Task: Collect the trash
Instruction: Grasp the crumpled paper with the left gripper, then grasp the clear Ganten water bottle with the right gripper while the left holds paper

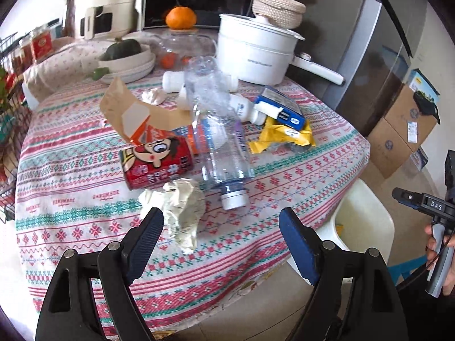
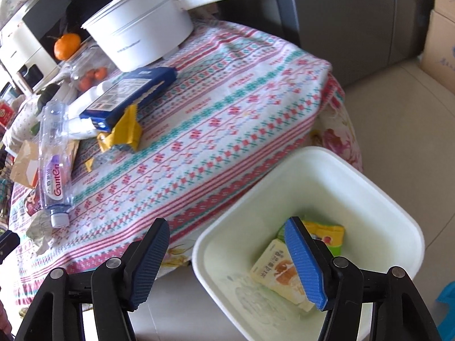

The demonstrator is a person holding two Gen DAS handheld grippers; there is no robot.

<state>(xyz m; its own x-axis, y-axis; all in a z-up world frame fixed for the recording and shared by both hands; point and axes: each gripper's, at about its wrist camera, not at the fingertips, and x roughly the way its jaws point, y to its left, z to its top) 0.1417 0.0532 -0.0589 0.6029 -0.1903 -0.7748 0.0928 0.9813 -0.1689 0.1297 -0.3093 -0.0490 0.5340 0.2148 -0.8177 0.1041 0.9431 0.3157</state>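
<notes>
Trash lies on the patterned tablecloth (image 1: 71, 170): a crumpled paper wad (image 1: 179, 207), a red cartoon can (image 1: 157, 162), a clear plastic bottle (image 1: 219, 130), a torn brown carton (image 1: 133, 110), a yellow wrapper (image 1: 281, 136) and a blue box (image 1: 281, 106). My left gripper (image 1: 221, 230) is open just in front of the paper wad, holding nothing. My right gripper (image 2: 227, 236) is open over the near rim of the white bin (image 2: 398, 207). In the bin lie a cream carton (image 2: 275, 270) and a yellow-green packet (image 2: 327, 233). The bottle (image 2: 54, 159) and blue box (image 2: 130, 93) also show in the right wrist view.
A white electric pot (image 1: 256, 54) stands at the back of the table, beside a glass jar with an orange (image 1: 181, 17), a bowl with a green squash (image 1: 128, 56) and white small bottles (image 1: 173, 81). A grey fridge (image 1: 378, 51) and cardboard boxes (image 1: 403, 130) are to the right. A wire rack (image 1: 8, 108) is left.
</notes>
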